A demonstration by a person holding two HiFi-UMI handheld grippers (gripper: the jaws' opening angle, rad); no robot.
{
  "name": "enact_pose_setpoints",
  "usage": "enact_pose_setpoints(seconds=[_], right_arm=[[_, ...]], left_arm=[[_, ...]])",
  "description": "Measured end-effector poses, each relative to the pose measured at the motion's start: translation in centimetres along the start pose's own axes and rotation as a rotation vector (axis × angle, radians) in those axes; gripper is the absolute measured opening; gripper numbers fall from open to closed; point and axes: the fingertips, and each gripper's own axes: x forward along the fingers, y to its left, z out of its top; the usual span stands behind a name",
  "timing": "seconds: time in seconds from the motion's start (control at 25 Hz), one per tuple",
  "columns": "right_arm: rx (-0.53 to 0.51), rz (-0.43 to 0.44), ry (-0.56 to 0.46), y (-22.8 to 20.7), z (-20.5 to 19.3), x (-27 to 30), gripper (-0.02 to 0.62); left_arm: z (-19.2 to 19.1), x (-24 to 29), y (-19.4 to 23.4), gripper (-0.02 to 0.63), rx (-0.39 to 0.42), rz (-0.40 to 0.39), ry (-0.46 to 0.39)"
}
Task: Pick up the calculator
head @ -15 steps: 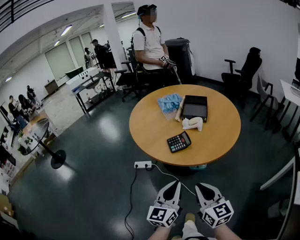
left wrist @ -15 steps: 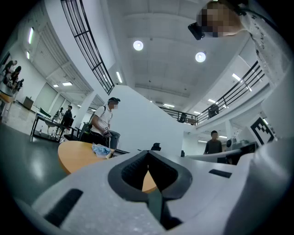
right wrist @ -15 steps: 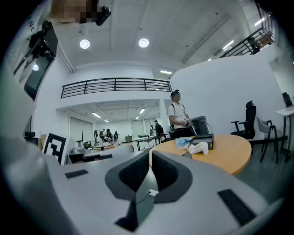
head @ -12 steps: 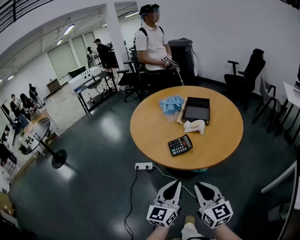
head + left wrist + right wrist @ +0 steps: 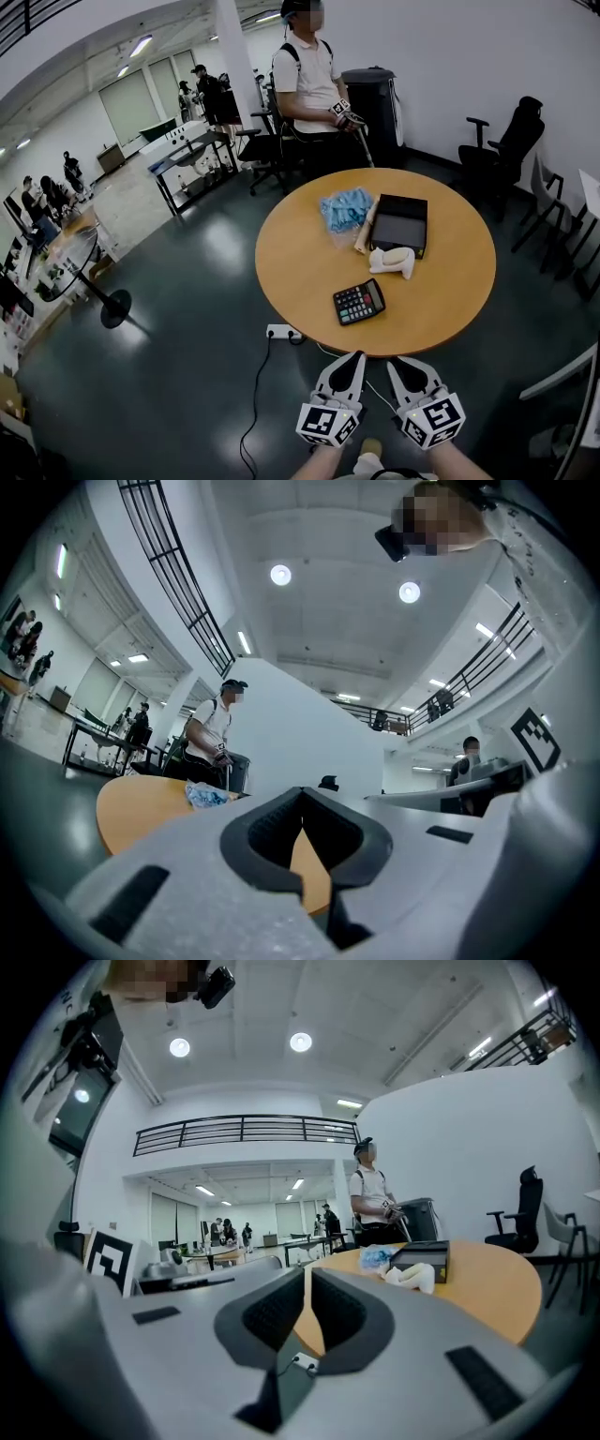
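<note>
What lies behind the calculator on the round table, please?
Behind the calculator lie a white bundle, then a black box and a blue packet. Whatever is under them is covered.

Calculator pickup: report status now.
Left gripper and right gripper shut, empty, short of the round table. Calculator flat near its front edge, untouched. Nothing in the way.

The calculator (image 5: 359, 302) and its round table (image 5: 450, 300) have drawn nearer, lower in the head view.
</note>
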Motion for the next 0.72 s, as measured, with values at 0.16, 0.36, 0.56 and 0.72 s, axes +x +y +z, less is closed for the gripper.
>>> enact_pose_setpoints(seconds=[0.16,0.36,0.56,0.72], right_arm=[[0.021,0.029,-0.011,-1.2,0.7,1.9,0.011],[0.067,0.059,0.029,-2.6,-0.3,4.3,0.012],[0.115,0.076,0.080,-5.0,-1.2,7.1,0.012],[0.137,0.079,0.106,-6.5,-2.2,9.9,0.014]], left_arm=[[-0.2,2.0,0.8,0.008,0.005,0.015,-0.009],[-1.6,3.7,2.2,0.008,0.007,0.035,0.014],[-3.3,6.0,4.1,0.008,0.009,0.041,0.040],[-5.0,7.8,5.7,0.008,0.010,0.031,0.054]])
